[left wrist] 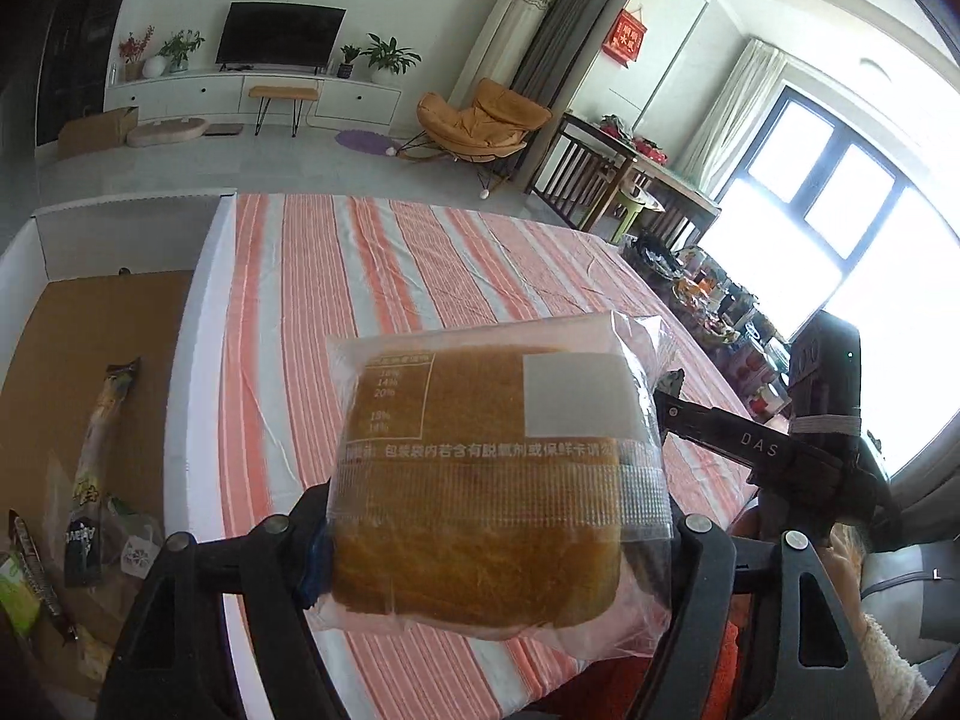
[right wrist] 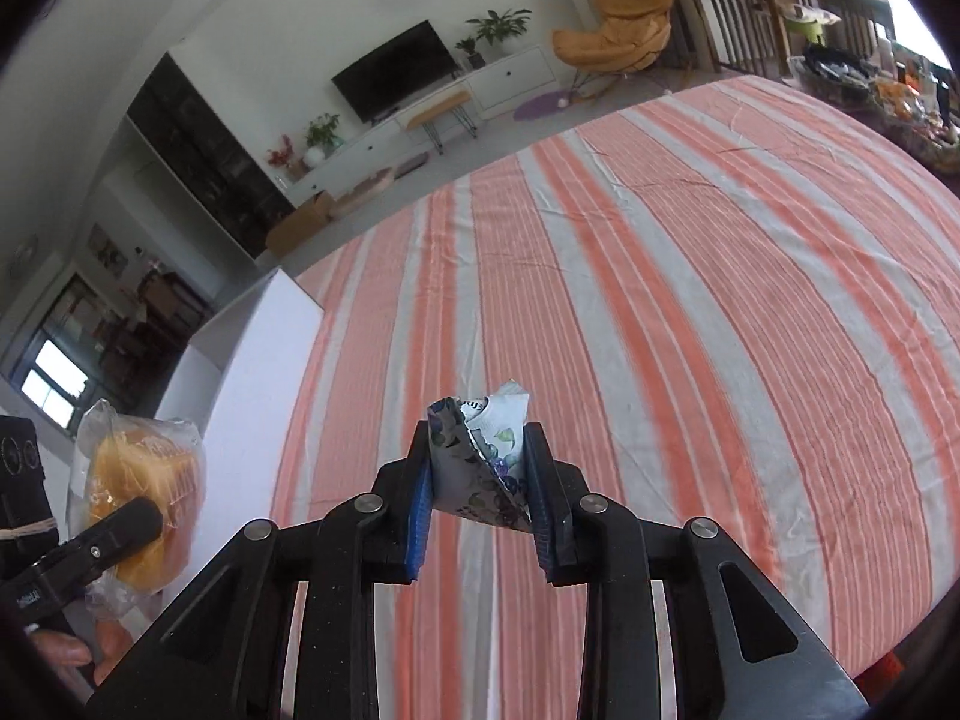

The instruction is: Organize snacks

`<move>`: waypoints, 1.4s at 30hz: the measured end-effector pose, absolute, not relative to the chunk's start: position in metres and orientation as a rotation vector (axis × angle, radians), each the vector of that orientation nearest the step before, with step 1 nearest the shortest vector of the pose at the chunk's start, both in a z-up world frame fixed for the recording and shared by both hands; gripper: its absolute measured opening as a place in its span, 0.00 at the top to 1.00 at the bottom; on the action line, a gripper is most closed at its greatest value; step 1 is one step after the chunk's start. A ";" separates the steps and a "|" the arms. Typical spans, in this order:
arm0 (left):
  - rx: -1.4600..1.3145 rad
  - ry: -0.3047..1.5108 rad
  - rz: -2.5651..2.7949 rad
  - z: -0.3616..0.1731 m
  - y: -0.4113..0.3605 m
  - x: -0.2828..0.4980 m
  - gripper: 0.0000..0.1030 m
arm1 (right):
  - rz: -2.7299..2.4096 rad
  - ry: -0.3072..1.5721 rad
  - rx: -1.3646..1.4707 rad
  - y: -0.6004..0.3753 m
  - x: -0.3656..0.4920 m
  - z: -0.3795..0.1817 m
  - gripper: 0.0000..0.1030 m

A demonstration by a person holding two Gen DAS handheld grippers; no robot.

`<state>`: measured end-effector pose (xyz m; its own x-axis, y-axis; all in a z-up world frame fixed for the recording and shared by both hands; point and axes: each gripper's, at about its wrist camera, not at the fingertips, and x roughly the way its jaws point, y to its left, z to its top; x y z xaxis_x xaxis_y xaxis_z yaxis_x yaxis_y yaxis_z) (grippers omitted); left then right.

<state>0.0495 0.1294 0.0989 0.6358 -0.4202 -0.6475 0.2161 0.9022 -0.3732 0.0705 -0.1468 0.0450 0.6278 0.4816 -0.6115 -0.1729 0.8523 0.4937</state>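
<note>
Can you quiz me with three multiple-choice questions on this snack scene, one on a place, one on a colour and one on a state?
1. Where is the white box?
A. left of the striped cloth
B. on the orange chair
C. under the television

2. Which stripes does the cloth show?
A. blue and yellow
B. orange and white
C. green and black

3. What is the left tool doing?
A. hanging empty
B. holding a cup
C. gripping a bagged cake

Answers: 1 A, the box borders the cloth's left edge. 2 B, the bands are orange and white. 3 C, the clear bag sits between its fingers.
</note>
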 end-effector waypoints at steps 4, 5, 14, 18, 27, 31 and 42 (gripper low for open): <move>-0.206 0.775 -0.188 0.126 0.200 0.033 0.26 | 0.589 0.768 0.399 -0.074 0.064 0.091 0.72; -0.176 0.773 -0.131 0.128 0.216 0.032 0.26 | 0.640 0.765 0.390 -0.052 0.062 0.099 0.72; -0.080 0.924 0.284 0.055 0.321 0.028 0.15 | 0.874 0.874 0.258 0.115 0.071 0.107 0.70; -0.079 0.933 0.342 0.043 0.328 0.020 0.14 | 0.871 1.052 0.193 0.161 0.085 0.077 0.24; 0.004 0.735 0.490 0.060 0.303 -0.013 0.00 | 0.745 1.027 0.069 0.148 0.073 0.074 0.22; -0.074 0.747 0.491 0.058 0.306 -0.021 0.00 | 0.676 0.932 -0.103 0.147 0.047 0.082 0.15; -0.136 0.845 0.516 0.053 0.317 -0.032 0.00 | 0.668 0.924 -0.214 0.161 0.016 0.075 0.15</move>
<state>-0.0322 0.3165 0.0535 0.5493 0.3813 -0.7435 -0.4870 0.8692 0.0860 0.0163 0.1608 0.0749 0.4196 0.4397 -0.7941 -0.6163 0.7803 0.1065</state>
